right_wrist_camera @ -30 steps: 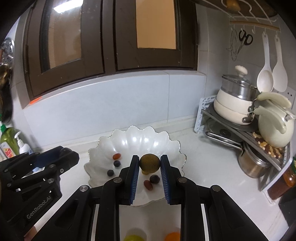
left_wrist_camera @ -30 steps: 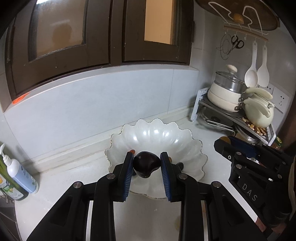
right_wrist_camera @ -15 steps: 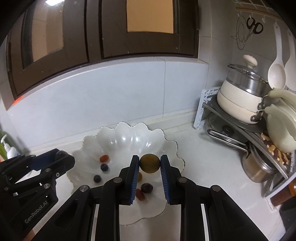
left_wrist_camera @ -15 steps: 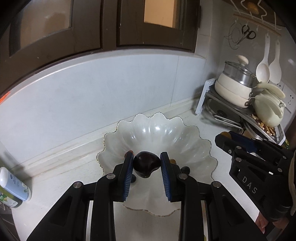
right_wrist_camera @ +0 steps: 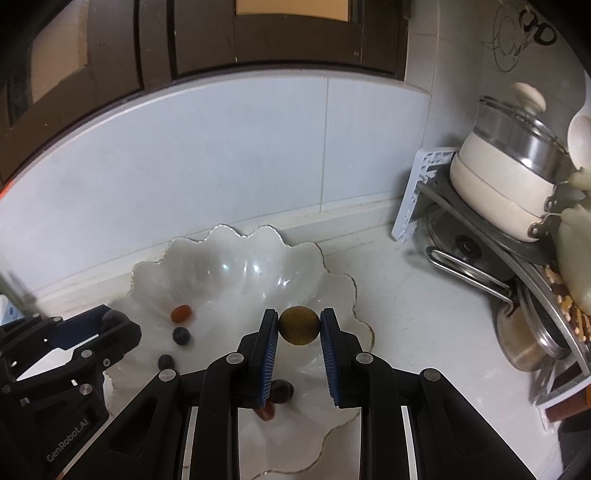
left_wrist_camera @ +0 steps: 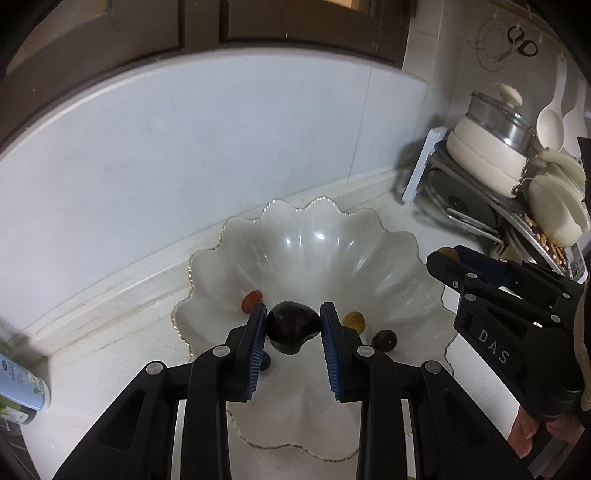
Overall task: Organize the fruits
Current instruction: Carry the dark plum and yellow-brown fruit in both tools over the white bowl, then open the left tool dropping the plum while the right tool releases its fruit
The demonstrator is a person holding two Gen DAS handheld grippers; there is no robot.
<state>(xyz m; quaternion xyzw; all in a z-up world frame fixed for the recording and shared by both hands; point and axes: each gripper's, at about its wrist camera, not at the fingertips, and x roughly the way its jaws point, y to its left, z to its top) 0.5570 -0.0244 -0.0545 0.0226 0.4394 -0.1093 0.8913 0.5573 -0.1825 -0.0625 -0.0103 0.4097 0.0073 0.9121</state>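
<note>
a pale tiled wall [left_wrist_camera: 221, 155] filled the middle of both views, with a dark brown wooden window frame [right_wrist_camera: 207, 40] curving across the top and a warm orange pane [right_wrist_camera: 295, 9] showing at the top centre of the right wrist view. a white countertop [right_wrist_camera: 413, 314] ran along the bottom of the wall, meeting it at a raised pale ledge [left_wrist_camera: 110, 291] at left. at the right edge a metal rack [right_wrist_camera: 476, 218] stood in the corner holding a cream pot with a glass lid [right_wrist_camera: 506, 162], with white ladles [left_wrist_camera: 554, 110] and scissors [left_wrist_camera: 519, 42] hanging on the wall at upper right of the left wrist view.
</note>
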